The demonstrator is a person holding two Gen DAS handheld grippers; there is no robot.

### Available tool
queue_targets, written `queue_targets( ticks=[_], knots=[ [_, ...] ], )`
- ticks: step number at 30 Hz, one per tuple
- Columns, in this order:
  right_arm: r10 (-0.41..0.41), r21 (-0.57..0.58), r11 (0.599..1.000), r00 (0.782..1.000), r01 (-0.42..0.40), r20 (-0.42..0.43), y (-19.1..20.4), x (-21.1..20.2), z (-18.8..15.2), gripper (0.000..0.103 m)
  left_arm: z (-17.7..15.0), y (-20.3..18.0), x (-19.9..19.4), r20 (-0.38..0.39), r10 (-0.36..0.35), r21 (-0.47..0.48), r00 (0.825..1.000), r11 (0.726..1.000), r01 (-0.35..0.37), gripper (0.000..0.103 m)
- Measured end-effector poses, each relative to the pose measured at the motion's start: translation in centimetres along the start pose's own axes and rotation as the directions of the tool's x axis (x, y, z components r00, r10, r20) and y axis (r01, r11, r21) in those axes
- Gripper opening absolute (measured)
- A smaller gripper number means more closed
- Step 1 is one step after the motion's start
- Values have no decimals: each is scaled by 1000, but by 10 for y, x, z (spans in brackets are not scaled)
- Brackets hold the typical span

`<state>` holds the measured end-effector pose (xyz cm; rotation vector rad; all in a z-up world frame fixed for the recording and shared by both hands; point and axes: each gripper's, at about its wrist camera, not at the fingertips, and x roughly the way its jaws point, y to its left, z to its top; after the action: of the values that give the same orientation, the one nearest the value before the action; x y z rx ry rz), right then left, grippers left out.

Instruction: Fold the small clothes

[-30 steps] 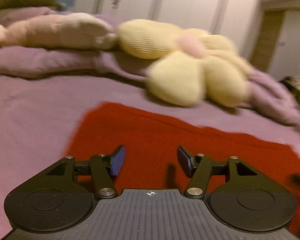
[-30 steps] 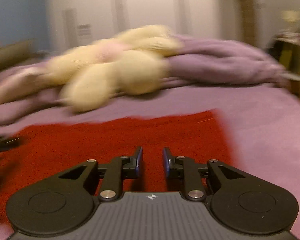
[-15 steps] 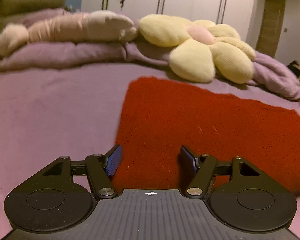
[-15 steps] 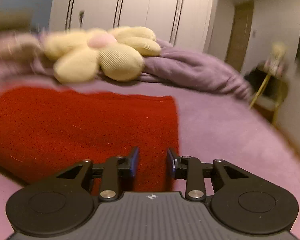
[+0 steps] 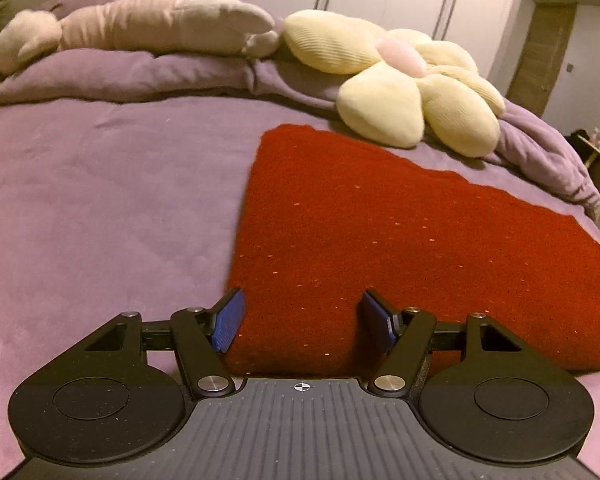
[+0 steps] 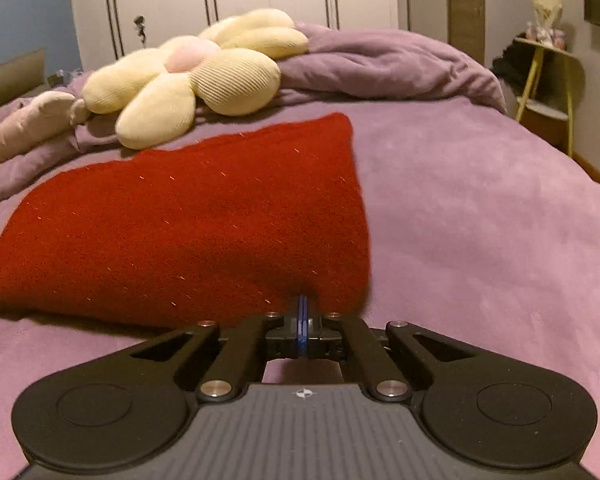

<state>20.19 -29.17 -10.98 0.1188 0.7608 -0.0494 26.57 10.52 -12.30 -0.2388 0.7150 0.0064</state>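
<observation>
A red knitted cloth (image 5: 400,240) lies flat on the purple bed. In the left wrist view my left gripper (image 5: 304,322) is open, its blue pads on either side of the cloth's near left corner, low over it. In the right wrist view the red cloth (image 6: 188,232) is lifted a little at its near right corner, where my right gripper (image 6: 302,312) is shut on its edge.
A cream flower-shaped cushion (image 5: 404,84) (image 6: 192,76) and a pink plush toy (image 5: 140,28) lie on a bunched purple duvet (image 6: 380,64) behind the cloth. A small yellow side table (image 6: 548,76) stands right of the bed. White wardrobes line the far wall.
My right gripper has closed on the cloth's near right edge and raised it slightly. My left gripper has shifted to the cloth's left corner and stays open.
</observation>
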Motion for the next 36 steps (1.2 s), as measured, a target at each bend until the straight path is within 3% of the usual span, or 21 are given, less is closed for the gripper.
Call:
queue_targets(
  ticks=[2,3,5,7,9,10,13,15,17,21,23,25,27,29,33,36],
  knots=[
    [-27,-23,999,1000,27,-9,0,-2,0,0,3,5,2,-16,23,2,1000,1000,-23,71],
    [-97,-31,995,995,96,-20,-4,-3,-1,0,6,9,2,-25,66,8,998,998,-66,71],
    [-222,17,974,973,224,-66,-15,0,4,0,13,22,-2,-46,71,-39,996,997,-73,72],
    [-179,143,972,982,186,-56,-36,-17,8,6,19,29,-11,-39,100,-71,994,992,-102,73],
    [-147,178,973,989,146,-10,-39,-34,9,23,23,30,-20,-11,154,-76,988,985,-154,79],
    [-127,188,974,992,124,3,-36,-39,9,27,24,32,-24,-9,136,-102,991,985,-136,80],
    [-25,227,974,1000,21,18,-27,-42,13,38,25,37,-28,-40,-19,-191,999,982,11,87],
    [21,281,959,999,-27,25,-27,-40,14,53,22,38,-24,-82,-126,-243,989,965,102,88],
    [66,343,937,998,-69,22,-26,-35,14,58,19,39,-17,-113,-203,-293,973,942,163,89],
    [86,421,904,996,-76,-4,-26,-16,18,59,15,46,-1,-137,-212,-356,968,922,151,89],
    [66,433,900,998,-52,-16,-25,-13,19,59,15,55,9,-132,-227,-429,965,891,151,89],
    [46,415,908,999,-52,23,-20,-17,23,57,13,62,18,-120,-247,-495,962,855,158,86],
    [36,378,924,997,-59,68,-9,-21,27,49,14,65,29,-105,-260,-533,960,830,166,81],
    [60,327,941,994,-89,96,8,-22,32,39,16,65,37,-112,-256,-540,960,827,157,77],
    [148,241,957,985,-164,84,48,-12,35,22,18,67,45,-98,-271,-554,958,814,173,66],
    [203,165,964,977,-210,61,84,-1,33,19,19,72,52,-72,-303,-590,950,781,204,60]
  ],
)
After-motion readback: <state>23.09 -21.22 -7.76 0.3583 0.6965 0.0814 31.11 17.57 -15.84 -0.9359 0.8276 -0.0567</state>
